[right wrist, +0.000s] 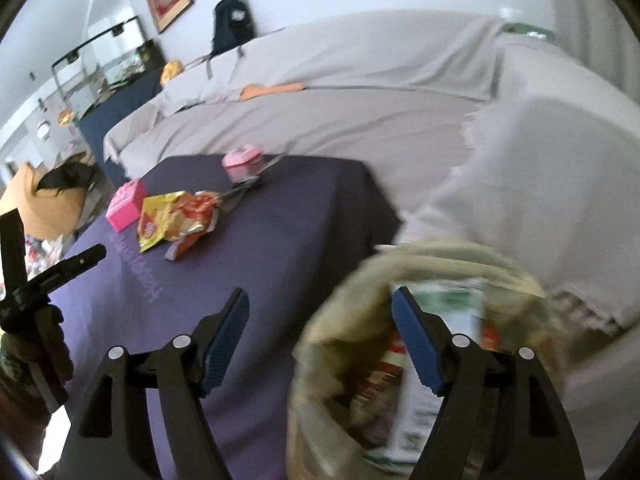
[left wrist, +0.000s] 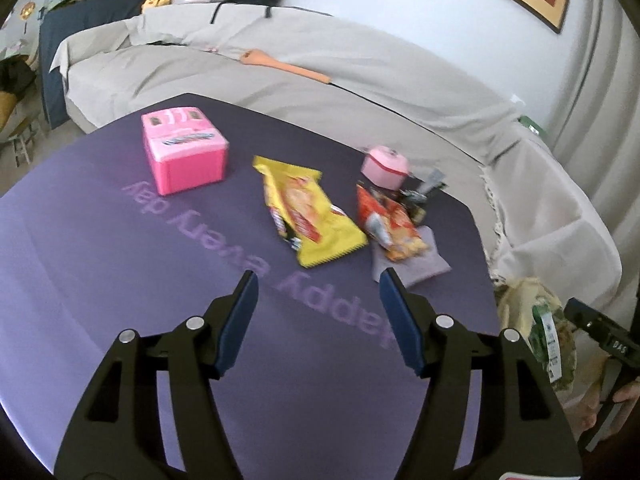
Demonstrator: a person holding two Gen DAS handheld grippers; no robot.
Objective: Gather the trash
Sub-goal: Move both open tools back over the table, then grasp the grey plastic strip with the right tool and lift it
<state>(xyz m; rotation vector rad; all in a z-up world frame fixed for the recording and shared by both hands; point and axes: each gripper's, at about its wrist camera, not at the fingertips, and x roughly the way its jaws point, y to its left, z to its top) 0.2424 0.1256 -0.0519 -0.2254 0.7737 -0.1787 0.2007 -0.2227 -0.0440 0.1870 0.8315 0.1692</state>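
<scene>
Left gripper (left wrist: 318,280) over the purple-covered bench (left wrist: 120,280), jaws spread, nothing between them. Just ahead of its fingertips: yellow snack wrapper (left wrist: 308,212), flat on the cloth. Beside that, red snack wrapper (left wrist: 390,224), lying partly on a small folded grey cloth (left wrist: 420,266). Pink box (left wrist: 184,152) further back; small pink container (left wrist: 386,164) behind the red wrapper.

Right gripper (right wrist: 320,294) off the bench's corner, jaws wide apart, empty. Below its right finger, a beige bag (right wrist: 348,304), mouth open, green-and-white carton (right wrist: 452,308) and other wrappers inside. Covered sofa (right wrist: 360,100) beyond.
</scene>
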